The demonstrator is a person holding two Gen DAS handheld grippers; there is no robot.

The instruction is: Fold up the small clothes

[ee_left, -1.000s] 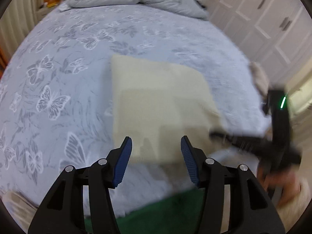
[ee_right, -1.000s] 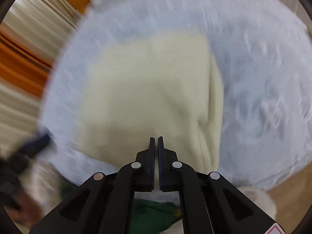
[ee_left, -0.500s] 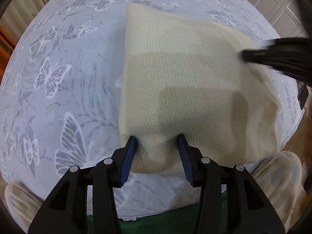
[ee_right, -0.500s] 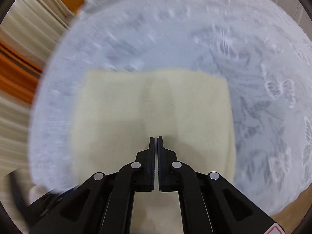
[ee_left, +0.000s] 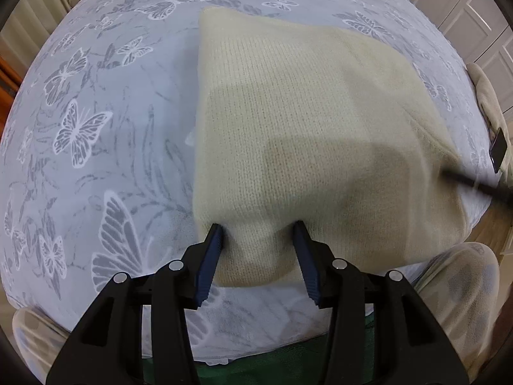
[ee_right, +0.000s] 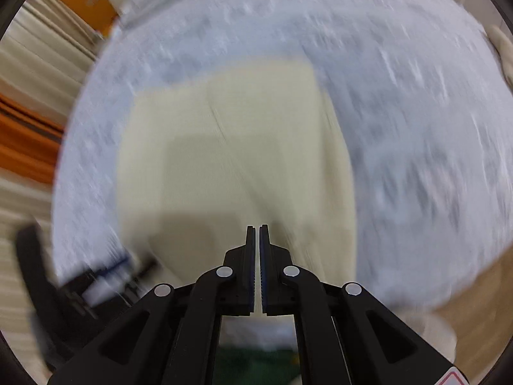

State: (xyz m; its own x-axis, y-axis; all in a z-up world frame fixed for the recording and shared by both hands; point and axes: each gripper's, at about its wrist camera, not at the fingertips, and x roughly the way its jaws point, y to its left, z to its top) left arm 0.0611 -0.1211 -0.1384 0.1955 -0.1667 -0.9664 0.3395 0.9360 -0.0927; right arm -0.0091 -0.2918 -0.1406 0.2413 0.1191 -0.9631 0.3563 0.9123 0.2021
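A: Largest first. A bed under a grey-blue bedspread printed with white butterflies (ee_left: 96,122) fills both views. On it, near the front edge, lies the cream knitted garment folded into a flat rectangle (ee_left: 304,122).

B: Condition of the knit?

A: Flat, ribbed stitch visible, edges fairly straight, a thicker folded band along its right side. Shadows of the grippers fall across its near half.

B: Left gripper?

A: The left gripper (ee_left: 258,235), black with blue ribbed pads, stands with its jaws spread apart. The near-left corner of the garment sits between the fingers, bulging up slightly; both pads appear to touch the fabric, but they are not clamped.

B: Right?

A: The right gripper (ee_right: 256,237) has its jaws drawn together, a thin slit between the pads. Whether it pinches cloth I cannot tell; it sits over the garment's near edge (ee_right: 224,160).

B: View differences?

A: The left wrist view is sharp: butterfly print, white panelled cupboard doors (ee_left: 474,16) at top right. The right wrist view is motion-blurred, but shows the orange and cream striped curtain (ee_right: 29,122) at left.
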